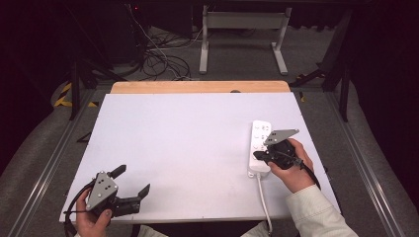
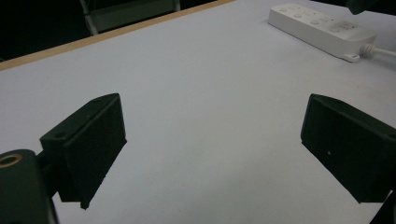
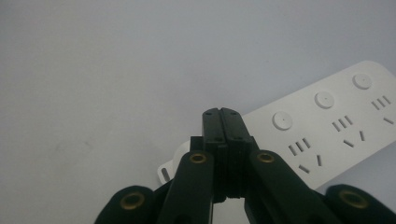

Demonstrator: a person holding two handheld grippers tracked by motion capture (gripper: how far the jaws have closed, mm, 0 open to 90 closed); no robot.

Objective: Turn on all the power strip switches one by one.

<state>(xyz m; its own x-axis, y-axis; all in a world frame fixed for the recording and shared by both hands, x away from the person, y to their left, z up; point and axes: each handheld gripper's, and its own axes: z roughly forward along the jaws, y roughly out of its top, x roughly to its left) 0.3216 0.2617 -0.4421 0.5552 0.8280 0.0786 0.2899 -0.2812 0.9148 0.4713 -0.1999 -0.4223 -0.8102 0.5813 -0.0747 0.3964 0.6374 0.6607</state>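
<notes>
A white power strip (image 1: pixel 260 134) with several sockets and round buttons lies at the table's right side, its white cable (image 1: pixel 264 198) running toward the front edge. My right gripper (image 1: pixel 257 157) hovers over the strip's cable end, held by a hand in a pale sleeve. In the right gripper view the two black jaws of that gripper (image 3: pixel 221 114) are pressed together with nothing between them, just above the power strip (image 3: pixel 336 119). My left gripper (image 1: pixel 133 179) rests at the table's front left, jaws wide apart. The left gripper (image 2: pixel 212 140) looks across bare table toward the power strip (image 2: pixel 322 27).
The white table top (image 1: pixel 188 133) has a wooden strip (image 1: pixel 197 87) along its far edge. Behind it on the floor stand a white desk frame (image 1: pixel 242 29) and a tangle of cables (image 1: pixel 158 57). Metal rails run along both sides of the table.
</notes>
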